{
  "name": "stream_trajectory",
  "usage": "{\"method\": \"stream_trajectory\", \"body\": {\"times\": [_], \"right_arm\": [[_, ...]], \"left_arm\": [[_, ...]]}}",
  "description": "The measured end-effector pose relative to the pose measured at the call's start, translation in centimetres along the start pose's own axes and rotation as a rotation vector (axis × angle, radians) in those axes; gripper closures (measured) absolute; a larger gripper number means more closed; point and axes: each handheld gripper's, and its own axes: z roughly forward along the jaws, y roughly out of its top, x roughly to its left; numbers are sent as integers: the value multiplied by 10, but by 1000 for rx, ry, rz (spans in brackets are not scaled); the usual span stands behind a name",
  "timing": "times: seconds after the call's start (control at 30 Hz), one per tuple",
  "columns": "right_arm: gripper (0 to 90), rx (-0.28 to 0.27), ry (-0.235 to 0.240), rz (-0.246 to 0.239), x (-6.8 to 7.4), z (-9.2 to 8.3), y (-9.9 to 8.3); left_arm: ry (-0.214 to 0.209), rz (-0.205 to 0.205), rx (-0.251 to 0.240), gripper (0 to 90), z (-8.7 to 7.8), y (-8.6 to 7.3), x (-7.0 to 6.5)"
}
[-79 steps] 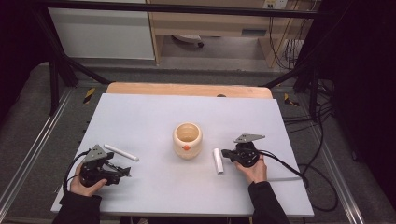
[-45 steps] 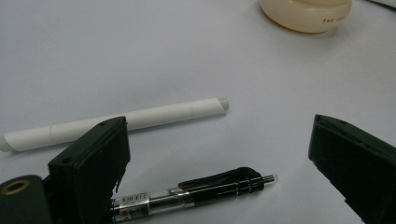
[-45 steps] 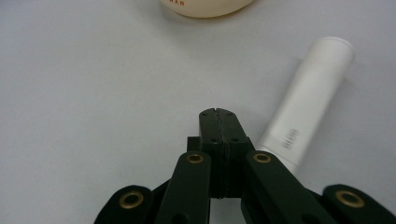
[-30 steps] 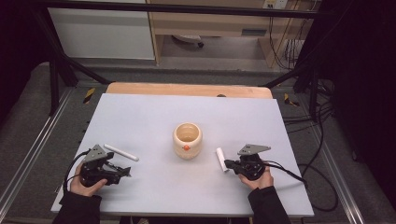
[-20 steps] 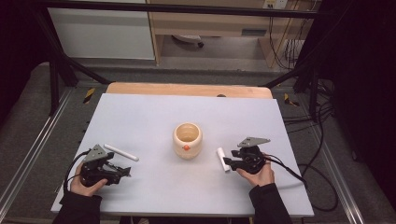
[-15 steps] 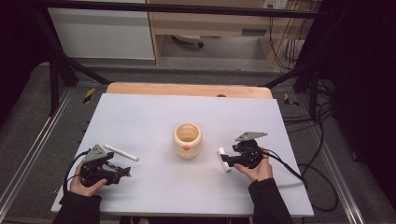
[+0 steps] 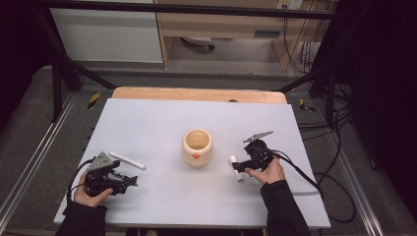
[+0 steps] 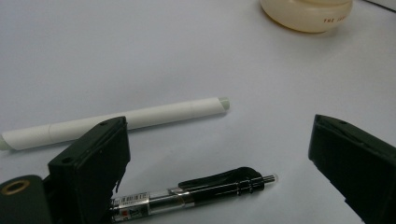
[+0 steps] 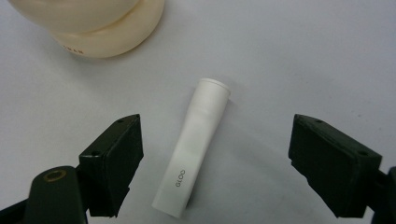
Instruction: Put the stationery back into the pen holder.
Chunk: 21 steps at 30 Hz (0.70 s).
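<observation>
A cream round pot (image 7: 197, 147) stands upright near the middle of the white table (image 7: 162, 118), and I use it as the landmark. Its mouth is open to the top. In the high view the inside looks pale and no content can be made out; how deep it goes I cannot tell. On its front wall there is a small orange mark. In the right gripper view the pot (image 9: 88, 25) shows at the top left, and in the left gripper view the pot (image 8: 306, 14) shows at the top edge with small red letters on the wall.

To the right of the pot, near it but not touching, lies a short white glue tube (image 7: 235, 167) flat on the table. In the right gripper view the glue tube (image 9: 194, 144) lies between the two black jaws with free space on both sides. The right gripper (image 7: 239, 166) has its jaws spread wide; they have just been opening and do not press the tube.

To the left of the pot, well apart from it, lies a long white stick (image 7: 127, 160), flat. The left gripper (image 7: 132, 182) is near this stick, jaws spread and holding nothing. Between the jaws lies a black pen (image 8: 196, 193) on the table, beside the white stick (image 8: 116, 122).
</observation>
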Motion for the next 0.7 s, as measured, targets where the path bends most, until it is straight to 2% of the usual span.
{"method": "stream_trajectory", "body": {"times": [0.13, 0.17, 0.37, 0.5, 0.7], "right_arm": [[199, 37, -9, 1, 2, 6, 2], [228, 55, -20, -5, 3, 10, 3], [273, 87, -19, -9, 4, 17, 5], [323, 96, -7, -5, 5, 21, 6], [414, 124, -16, 1, 7, 24, 7]], "left_arm": [[1, -1, 1, 56, 0, 0, 0], [1, -1, 2, 56, 0, 0, 0], [2, -3, 2, 56, 0, 0, 0], [2, -1, 4, 56, 0, 0, 0], [2, -1, 5, 57, 0, 0, 0]]}}
